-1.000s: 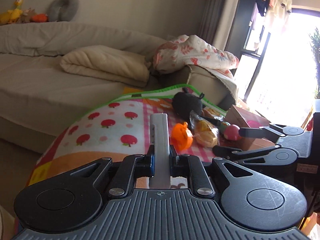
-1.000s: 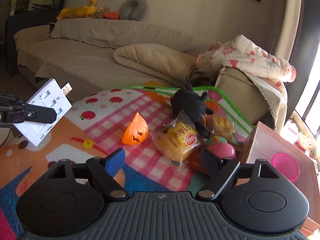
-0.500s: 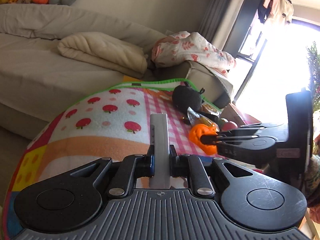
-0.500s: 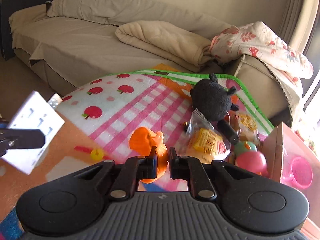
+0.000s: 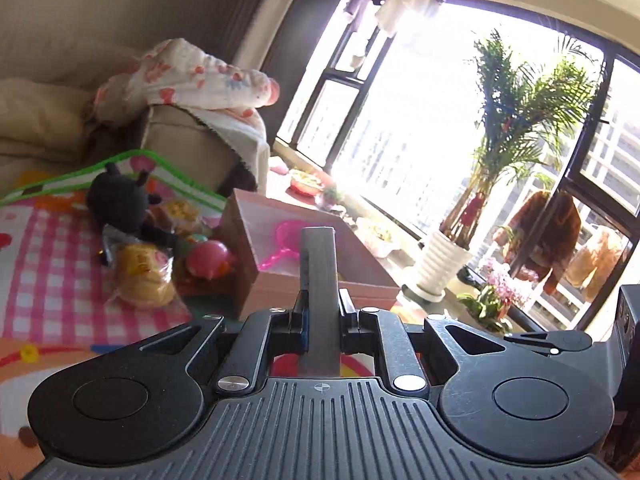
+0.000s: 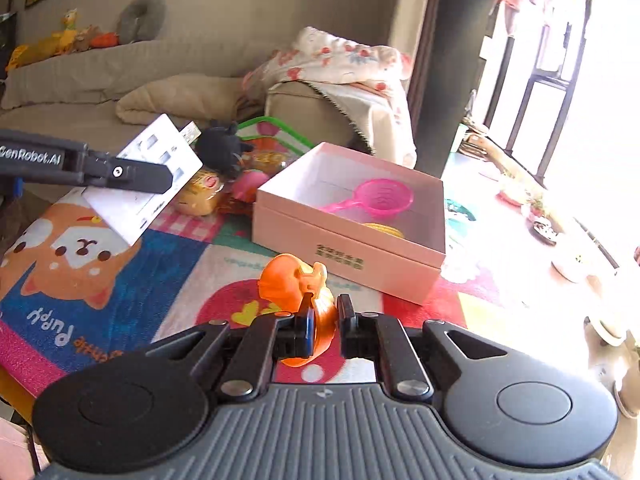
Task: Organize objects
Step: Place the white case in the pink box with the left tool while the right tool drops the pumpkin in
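Far left of the right wrist view: left gripper reaches in from the edge, jaws clamped on a flat white rectangular power strip held edge-on and tilted, above the colourful cartoon-print play mat. In the left wrist view the same strip stands as a narrow slab between the black fingers, both pressing its sides, its far end in line with the box beyond. Behind the strip, on the mat near the beige sofa: a black plush toy, a wrapped yellow bun in clear plastic and a pink round toy, bunched together just left of the box. Centre: open pale pink cardboard box resting on the mat; inside it a pink plastic toy strainer and a yellow item partly hidden by the near wall. Lower centre, just in front of the box and apart from it: right gripper, jaws nearly together, pinched on a thin edge of the small orange plastic pumpkin toy; the pumpkin's body juts up and left of the fingertips, held above the mat. Right: bright window with potted palm in white ribbed pot.
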